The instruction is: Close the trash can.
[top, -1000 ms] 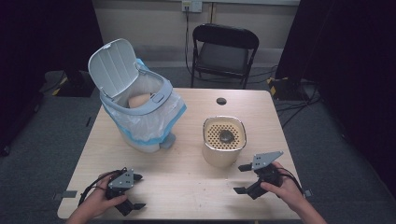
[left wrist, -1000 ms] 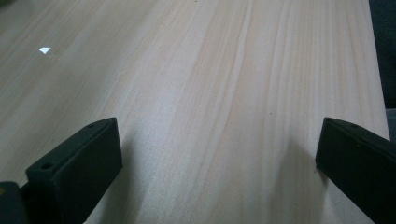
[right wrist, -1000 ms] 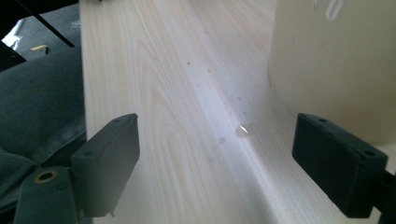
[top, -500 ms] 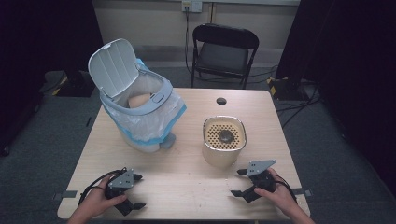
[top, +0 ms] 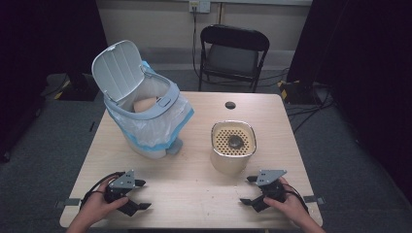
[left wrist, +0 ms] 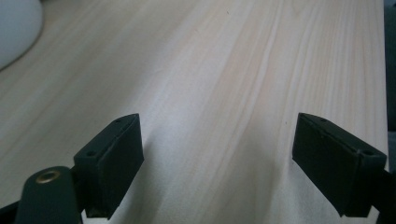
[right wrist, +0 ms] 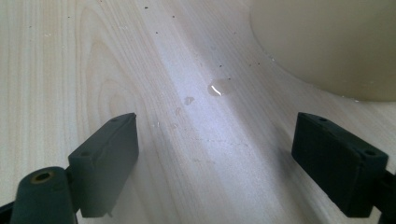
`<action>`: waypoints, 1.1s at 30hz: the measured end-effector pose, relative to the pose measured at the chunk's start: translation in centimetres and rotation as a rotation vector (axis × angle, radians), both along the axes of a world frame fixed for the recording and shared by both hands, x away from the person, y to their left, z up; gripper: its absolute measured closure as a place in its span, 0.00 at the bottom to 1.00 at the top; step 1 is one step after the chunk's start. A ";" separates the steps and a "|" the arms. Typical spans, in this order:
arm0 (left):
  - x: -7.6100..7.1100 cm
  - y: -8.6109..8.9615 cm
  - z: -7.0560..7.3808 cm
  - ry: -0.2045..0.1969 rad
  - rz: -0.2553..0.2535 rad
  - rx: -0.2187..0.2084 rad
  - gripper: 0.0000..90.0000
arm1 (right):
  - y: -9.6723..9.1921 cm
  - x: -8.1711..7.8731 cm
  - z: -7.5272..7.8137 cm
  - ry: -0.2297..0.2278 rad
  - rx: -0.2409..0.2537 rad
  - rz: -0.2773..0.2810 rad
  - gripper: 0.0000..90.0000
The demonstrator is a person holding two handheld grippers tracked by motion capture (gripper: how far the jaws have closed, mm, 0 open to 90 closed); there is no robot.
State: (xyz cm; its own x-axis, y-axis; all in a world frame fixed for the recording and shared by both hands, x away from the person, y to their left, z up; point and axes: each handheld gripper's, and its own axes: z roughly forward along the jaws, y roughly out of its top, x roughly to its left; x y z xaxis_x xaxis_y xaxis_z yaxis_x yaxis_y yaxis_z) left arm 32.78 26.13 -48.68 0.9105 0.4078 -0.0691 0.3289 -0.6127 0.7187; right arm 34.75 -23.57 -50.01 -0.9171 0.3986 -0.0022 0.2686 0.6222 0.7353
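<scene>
Two grippers, left gripper (top: 138,195) just narrowing on nothing and right gripper (top: 247,190) spread, rest near you; beyond the right one, the stiff, probably slippery cream strainer pot (top: 232,147) wants gripping at its rim.

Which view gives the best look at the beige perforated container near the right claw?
The high view: the beige container shows whole, with its perforated insert and a dark lump inside. The right gripper view catches only a plain stretch of its outer wall, beyond the open right claw. The left gripper view looks along bare table.

An open-lidded white bin (top: 145,121) and a cream canister (top: 232,148) are seen beyond two grippers held low, left gripper (top: 137,195) and right gripper (top: 248,190).
</scene>
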 end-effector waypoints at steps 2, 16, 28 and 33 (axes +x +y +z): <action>0.1 0.1 0.2 0.006 0.014 -0.001 0.18 | 0.0 0.0 0.0 -0.001 -0.003 -0.003 0.16; 1.2 4.0 5.4 0.025 0.147 -0.057 0.18 | 0.0 0.0 0.0 -0.001 -0.002 -0.002 0.16; 3.0 6.1 10.3 0.037 0.197 -0.046 0.18 | 0.0 0.0 0.0 -0.001 -0.002 -0.002 0.16; 3.7 7.0 12.3 0.025 0.215 -0.063 0.18 | 0.0 0.0 0.0 -0.001 -0.002 -0.001 0.16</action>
